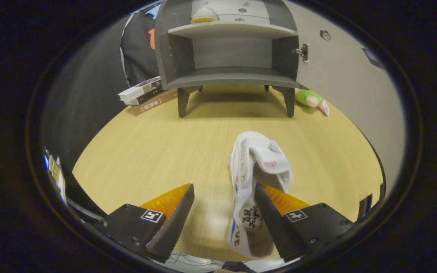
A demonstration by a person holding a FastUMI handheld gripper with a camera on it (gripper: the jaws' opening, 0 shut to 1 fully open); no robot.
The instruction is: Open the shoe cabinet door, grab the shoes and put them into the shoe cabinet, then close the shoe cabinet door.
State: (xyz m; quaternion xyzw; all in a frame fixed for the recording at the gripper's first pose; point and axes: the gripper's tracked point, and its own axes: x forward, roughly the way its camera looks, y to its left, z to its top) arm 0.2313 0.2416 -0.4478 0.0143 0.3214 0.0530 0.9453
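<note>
At lower centre of the frame, the gripper [224, 212] has its fingers spread wide apart, clamped on nothing. Left finger [173, 223] stands alone over bare tabletop. Right finger [269, 223] sits against the right side of the white shoe [254, 178]; can't tell if it actually touches.

Left to right:
- Far left edge, low: some small coloured items, too blurred to identify.
- Upper left: a stack of books [146, 94] lying flat on the wooden table [146, 151], just beside the cabinet's left leg. Booth wall cloth behind them.
- Top centre: the grey shoe cabinet [230, 49] standing on short legs, door open, two shelves visible. Lower shelf looks bare. Upper shelf carries a pale shoe with a yellowish sole [204, 16], toward its left side.
- Centre: the white shoe lies on the table between the fingers, nearer the right one, heel end closest to the camera, toe pointing toward the cabinet. Strap folded over the top, row of studs down its left side, printed lettering on the insole. Well apart from the cabinet, open table between them.
- Right of cabinet: the open door [340, 76] swung out, pale panel, hinge [304, 52] showing at the cabinet's right edge.
- Under the door's lower edge, by the cabinet's right leg: a green and pink plush toy [311, 99] on the table.
</note>
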